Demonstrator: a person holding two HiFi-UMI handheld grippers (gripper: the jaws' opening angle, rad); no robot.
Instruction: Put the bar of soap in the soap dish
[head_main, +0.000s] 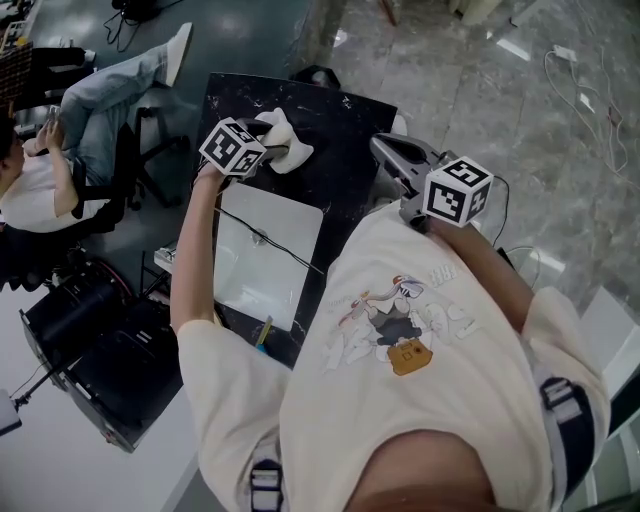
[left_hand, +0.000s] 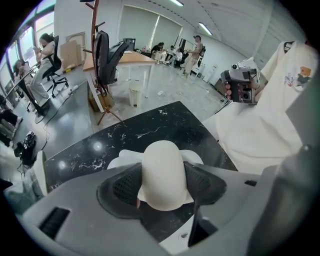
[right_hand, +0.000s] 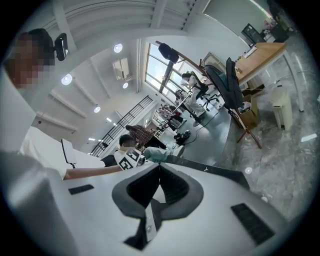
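Left tongs clamp the soap bar over the soap dish (right tongs closed, empty).

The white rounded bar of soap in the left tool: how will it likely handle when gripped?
The white rounded bar of soap is probably stiff: the left tool pinches it with no visible dent. Its smooth, curved sides might slip between the pads. Released, it could rock rather than roll.

The bar of soap is showing a smooth, matt cream surface; the tabletop is gleaming as glossy black veined stone; the left gripper is presenting matt grey plastic with dark ribbed pads.
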